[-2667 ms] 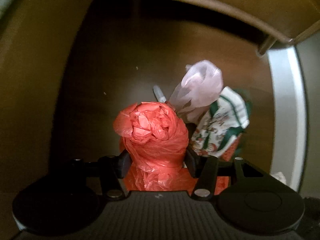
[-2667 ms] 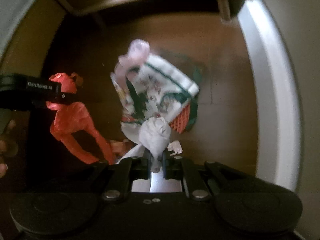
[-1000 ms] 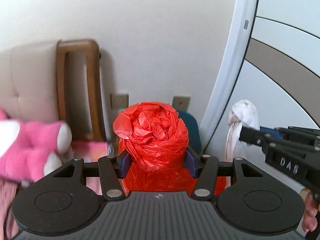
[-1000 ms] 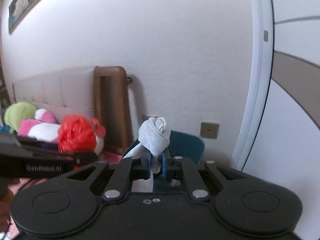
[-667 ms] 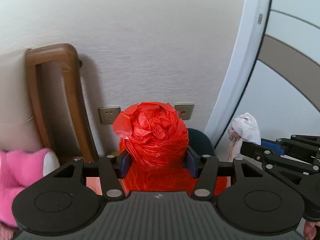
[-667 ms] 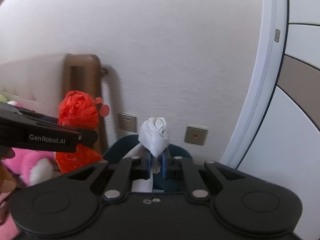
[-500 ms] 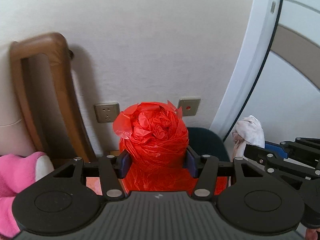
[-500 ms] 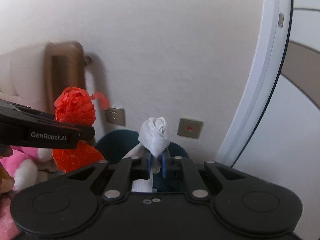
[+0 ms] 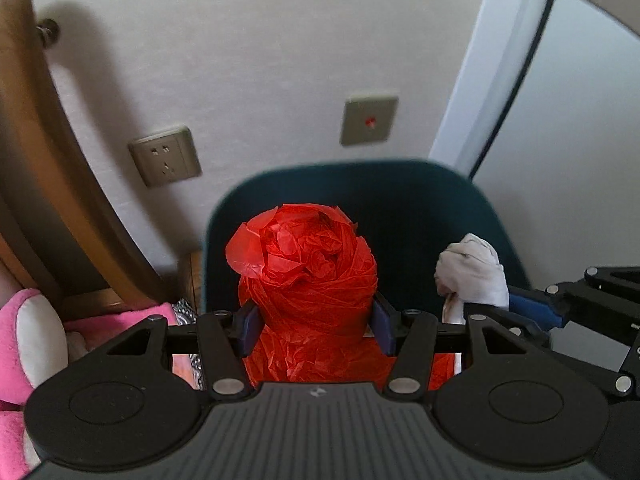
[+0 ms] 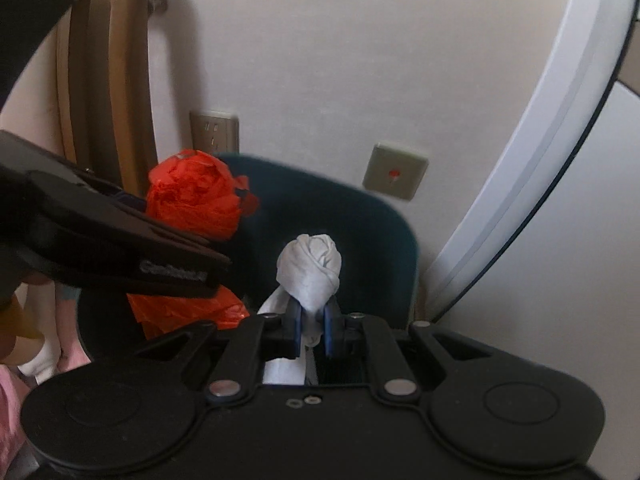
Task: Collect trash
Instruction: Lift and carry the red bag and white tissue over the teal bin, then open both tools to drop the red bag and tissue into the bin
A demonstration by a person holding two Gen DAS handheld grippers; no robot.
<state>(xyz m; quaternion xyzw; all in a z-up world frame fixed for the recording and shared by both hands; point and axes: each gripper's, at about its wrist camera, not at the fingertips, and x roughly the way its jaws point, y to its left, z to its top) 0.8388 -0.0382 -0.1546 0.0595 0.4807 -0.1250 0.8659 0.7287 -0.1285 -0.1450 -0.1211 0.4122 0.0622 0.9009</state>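
My left gripper (image 9: 312, 326) is shut on a crumpled red plastic bag (image 9: 308, 276), whose bunched top stands above the blue pads. My right gripper (image 10: 311, 330) is shut on a twisted white plastic bag (image 10: 310, 268). Both bundles hang over the open mouth of a dark teal bin (image 9: 420, 208), which stands against the wall. In the left wrist view the white plastic bag (image 9: 472, 276) and the right gripper (image 9: 516, 306) show at the right. In the right wrist view the red plastic bag (image 10: 192, 200) sits at the left over the dark teal bin (image 10: 360, 232), held by the left gripper (image 10: 132, 202).
A cream wall with a socket plate (image 9: 164, 156) and a switch plate (image 9: 368, 120) rises behind the bin. A brown wooden bed frame (image 9: 48, 184) and a pink plush toy (image 9: 28, 344) lie to the left. A white door frame (image 9: 496, 68) stands to the right.
Both grippers came down and tilted toward the bin, which grew from a sliver behind the bags to filling the middle of both views. The grips on the bags are unchanged.
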